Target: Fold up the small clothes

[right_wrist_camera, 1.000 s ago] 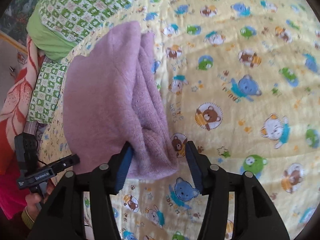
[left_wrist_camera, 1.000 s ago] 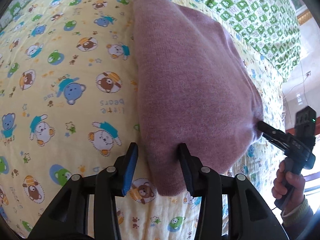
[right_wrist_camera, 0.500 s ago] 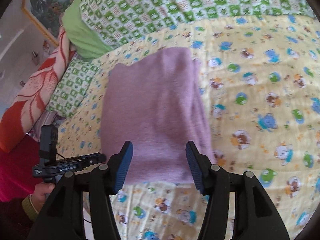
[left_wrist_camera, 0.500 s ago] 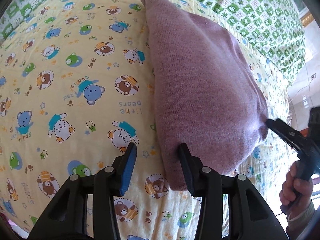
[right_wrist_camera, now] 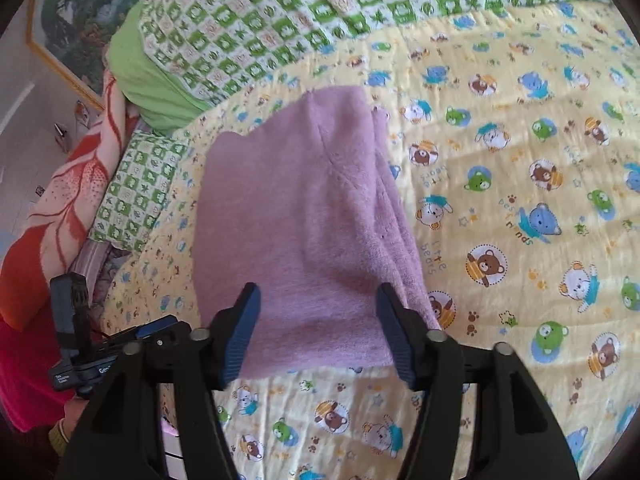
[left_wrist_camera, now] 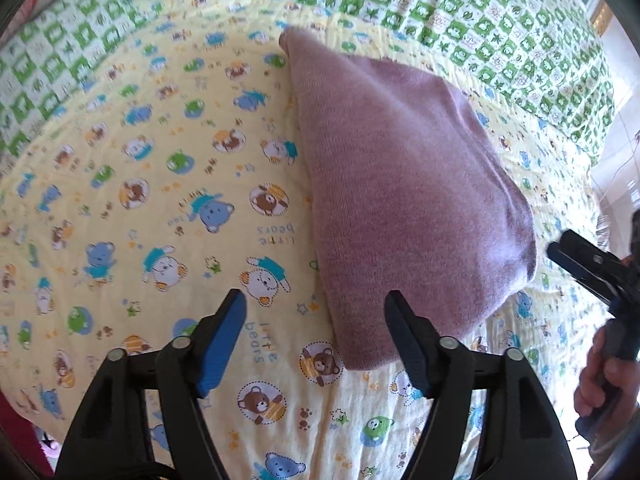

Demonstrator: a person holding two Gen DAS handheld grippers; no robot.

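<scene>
A folded mauve knit garment [left_wrist_camera: 404, 184] lies flat on the yellow bear-print quilt [left_wrist_camera: 160, 208]; it also shows in the right wrist view [right_wrist_camera: 304, 216]. My left gripper [left_wrist_camera: 316, 320] is open and empty, raised just off the garment's near left edge. My right gripper [right_wrist_camera: 316, 316] is open and empty above the garment's near edge. The right gripper also shows at the right edge of the left wrist view [left_wrist_camera: 592, 268], apart from the garment. The left gripper shows at the lower left of the right wrist view [right_wrist_camera: 120, 344].
A green checked blanket [right_wrist_camera: 304, 12] lies along the far side of the bed, with a green pillow [right_wrist_camera: 148, 80] and a red-and-white floral blanket [right_wrist_camera: 60, 200] at the left. A framed picture [right_wrist_camera: 76, 12] hangs on the wall.
Both grippers have pulled back and up from the garment, with the left jaws spread wider. The right gripper's tip let go of the garment's corner. The garment lies still.
</scene>
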